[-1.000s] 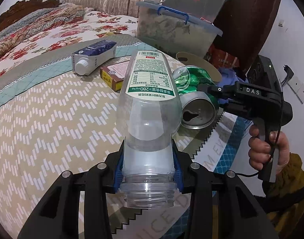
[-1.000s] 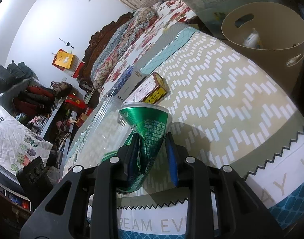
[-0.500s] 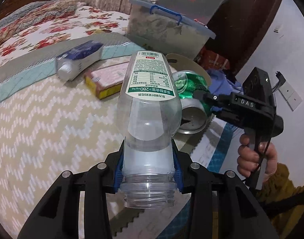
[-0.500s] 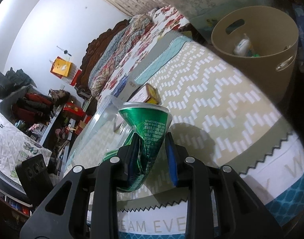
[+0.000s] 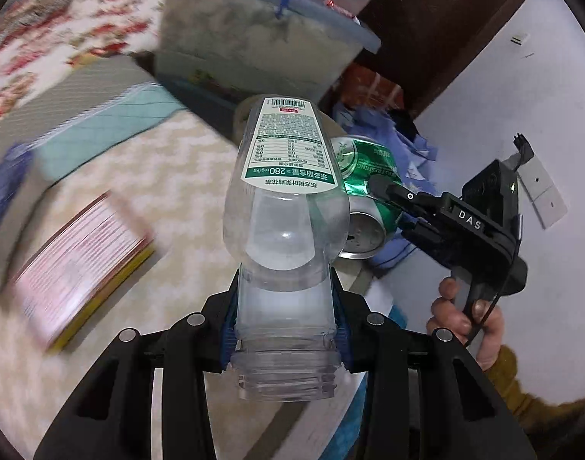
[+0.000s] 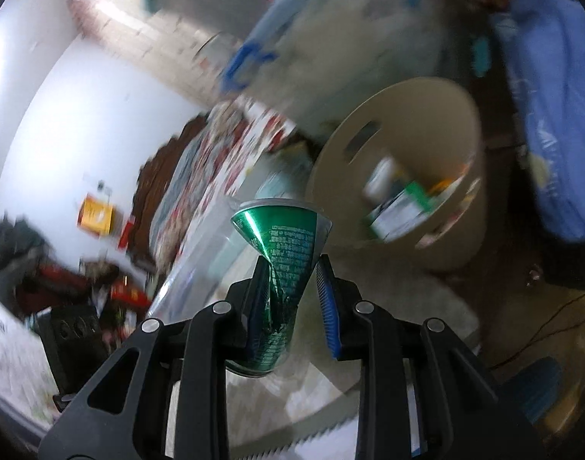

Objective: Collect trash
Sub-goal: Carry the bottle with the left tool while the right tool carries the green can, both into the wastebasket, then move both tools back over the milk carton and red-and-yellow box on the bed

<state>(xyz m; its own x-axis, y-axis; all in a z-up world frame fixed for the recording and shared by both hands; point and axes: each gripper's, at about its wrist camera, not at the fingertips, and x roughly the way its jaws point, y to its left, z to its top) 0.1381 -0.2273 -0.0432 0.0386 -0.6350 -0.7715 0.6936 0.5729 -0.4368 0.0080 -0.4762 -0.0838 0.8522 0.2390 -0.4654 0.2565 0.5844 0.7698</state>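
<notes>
Your left hand-held gripper (image 5: 285,326) pinches the clear plastic bottle (image 5: 286,207) by its neck, above the bed (image 5: 169,207). Your right hand-held gripper (image 6: 290,295) pinches the crushed green can (image 6: 282,264), near the beige bin (image 6: 468,230) holding trash.

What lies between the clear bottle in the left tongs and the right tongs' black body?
In the left wrist view, the crushed green can lies between the clear bottle and the right tongs, which grip it.
</notes>
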